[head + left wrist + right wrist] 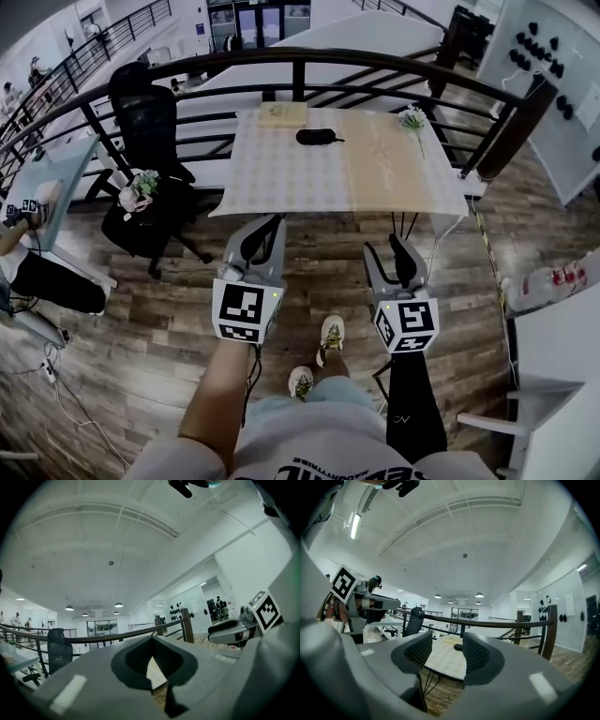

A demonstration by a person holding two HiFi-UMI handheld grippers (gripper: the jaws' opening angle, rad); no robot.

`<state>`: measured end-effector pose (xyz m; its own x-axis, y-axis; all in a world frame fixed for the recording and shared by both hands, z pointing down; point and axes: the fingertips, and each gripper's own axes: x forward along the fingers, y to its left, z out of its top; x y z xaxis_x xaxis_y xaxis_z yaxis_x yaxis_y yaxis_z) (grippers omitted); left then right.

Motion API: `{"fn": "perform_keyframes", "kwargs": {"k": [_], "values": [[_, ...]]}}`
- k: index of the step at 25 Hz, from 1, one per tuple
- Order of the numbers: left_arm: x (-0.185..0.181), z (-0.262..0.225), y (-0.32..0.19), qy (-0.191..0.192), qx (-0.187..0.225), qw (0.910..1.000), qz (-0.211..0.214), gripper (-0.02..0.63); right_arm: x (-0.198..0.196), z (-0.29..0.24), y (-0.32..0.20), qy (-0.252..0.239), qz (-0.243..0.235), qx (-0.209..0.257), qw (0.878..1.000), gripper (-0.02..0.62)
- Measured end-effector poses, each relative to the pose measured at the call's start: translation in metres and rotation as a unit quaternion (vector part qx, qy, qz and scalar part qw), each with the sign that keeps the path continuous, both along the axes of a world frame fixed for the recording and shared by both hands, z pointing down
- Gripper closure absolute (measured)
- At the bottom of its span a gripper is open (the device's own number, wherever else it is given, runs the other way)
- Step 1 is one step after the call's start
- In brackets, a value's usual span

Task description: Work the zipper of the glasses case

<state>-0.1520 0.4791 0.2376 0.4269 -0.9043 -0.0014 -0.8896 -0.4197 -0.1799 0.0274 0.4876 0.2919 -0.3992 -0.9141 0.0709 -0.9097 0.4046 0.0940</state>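
The black glasses case lies on the far half of a pale table ahead of me, beyond both grippers. It also shows as a small dark shape between the right gripper's jaws. My left gripper hangs over the wooden floor short of the table. Its jaw tips meet in the left gripper view, with nothing held. My right gripper is level beside it, its ribbed pads standing apart and empty. Both are well short of the case.
A tan book and a flower sprig lie on the table's far side. A dark curved railing runs behind it. A black office chair stands at left. A seated person is at the far left.
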Motion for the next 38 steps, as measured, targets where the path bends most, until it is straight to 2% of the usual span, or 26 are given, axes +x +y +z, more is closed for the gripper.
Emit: {"fn": "perform_keyframes", "kwargs": {"k": [10,16,21,27,33,35,38], "values": [[0.007,0.011,-0.042,-0.007,-0.017,0.9998,-0.006,0.599,0.011,0.000,-0.054,-0.020,-0.006,-0.003,1.000,0.365],[0.013,0.011,-0.082,-0.006,-0.030,0.9995,-0.013,0.599,0.014,-0.003,-0.105,-0.032,-0.020,-0.007,0.999,0.367],[0.031,0.013,-0.121,-0.001,-0.037,0.9992,-0.011,0.599,0.019,-0.005,-0.154,-0.033,-0.040,-0.004,0.999,0.365],[0.043,0.005,-0.169,0.004,-0.029,0.9991,-0.032,0.599,0.036,-0.019,-0.209,-0.064,-0.056,0.000,0.996,0.365],[0.056,0.008,-0.203,0.010,-0.025,0.9983,-0.052,0.598,0.054,-0.014,-0.246,-0.063,-0.076,0.001,0.995,0.365],[0.064,0.009,-0.208,0.008,-0.026,0.9988,-0.042,0.598,0.061,-0.013,-0.254,-0.068,-0.076,-0.002,0.995,0.364],[0.084,0.006,-0.212,-0.008,-0.018,0.9998,-0.005,0.598,0.071,-0.018,-0.264,-0.079,-0.076,-0.003,0.994,0.364]]}}
